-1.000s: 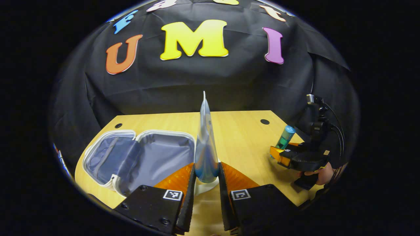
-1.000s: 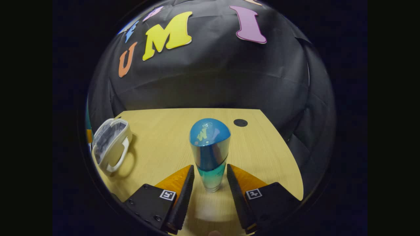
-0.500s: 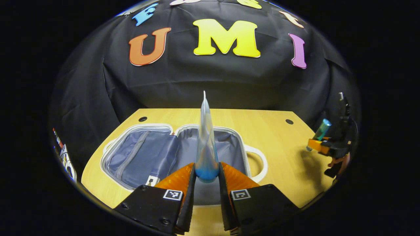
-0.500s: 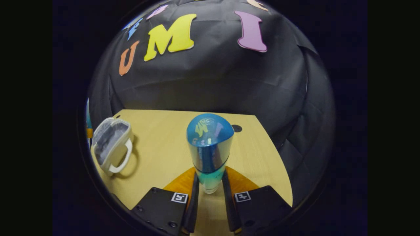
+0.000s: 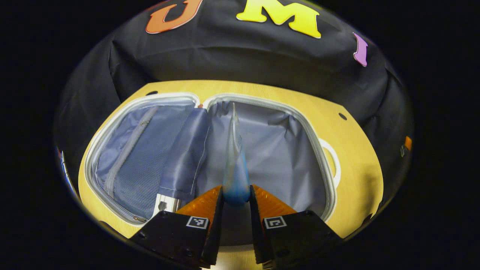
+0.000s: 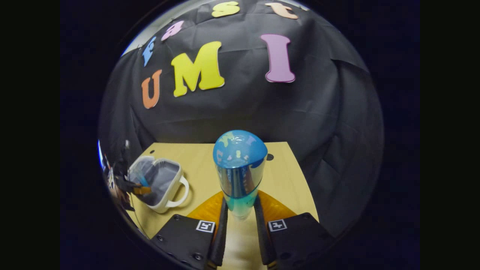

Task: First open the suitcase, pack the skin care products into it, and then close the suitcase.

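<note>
You have one suitcase (image 5: 262, 150) in front of you, lying open on one wooden table (image 5: 356, 157), with two lined halves: one at 9 o'clock in the left gripper view, carrying one zipper, and one at 12 o'clock. It has one white handle (image 5: 332, 161) at 3 o'clock. You are carrying two skin care products: one flat blue tube (image 5: 234, 165) in the left gripper (image 5: 236, 202) and one blue-capped bottle (image 6: 239, 168) in the right gripper (image 6: 240, 210). That makes two grippers, each with two fingers. The table shows two dark round holes in the left gripper view.
</note>
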Tool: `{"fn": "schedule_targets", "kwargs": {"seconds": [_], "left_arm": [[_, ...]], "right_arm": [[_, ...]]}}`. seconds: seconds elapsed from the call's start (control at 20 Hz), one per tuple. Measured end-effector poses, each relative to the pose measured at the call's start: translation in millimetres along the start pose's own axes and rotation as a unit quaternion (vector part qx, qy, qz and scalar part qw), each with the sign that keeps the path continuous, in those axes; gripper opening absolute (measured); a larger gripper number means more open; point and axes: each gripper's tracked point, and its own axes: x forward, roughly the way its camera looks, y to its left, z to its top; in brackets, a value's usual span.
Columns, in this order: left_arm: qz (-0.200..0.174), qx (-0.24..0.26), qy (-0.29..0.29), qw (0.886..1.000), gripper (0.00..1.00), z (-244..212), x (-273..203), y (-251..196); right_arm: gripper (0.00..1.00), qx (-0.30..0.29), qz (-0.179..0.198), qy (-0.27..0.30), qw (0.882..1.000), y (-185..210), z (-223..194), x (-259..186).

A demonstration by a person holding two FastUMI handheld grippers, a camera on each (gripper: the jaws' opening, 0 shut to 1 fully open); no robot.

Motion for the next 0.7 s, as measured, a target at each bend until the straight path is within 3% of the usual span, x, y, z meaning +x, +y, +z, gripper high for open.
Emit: {"fn": "schedule_targets", "kwargs": {"seconds": [0.2,0.45,0.7], "left_arm": [[-0.002,-0.019,0.084,0.996,0.39,-14.0,10.9,2.5],[0.011,-0.049,0.14,0.989,0.4,-6.9,14.4,3.7],[0.029,-0.04,0.196,0.979,0.4,-6.1,16.7,3.0]], "right_arm": [[0.34,0.015,-0.011,-0.017,1.0,3.9,12.3,-23.3],[0.34,0.015,-0.016,-0.019,1.0,9.5,14.8,-37.3],[0.34,0.015,-0.012,-0.017,1.0,16.0,16.3,-52.1]]}}
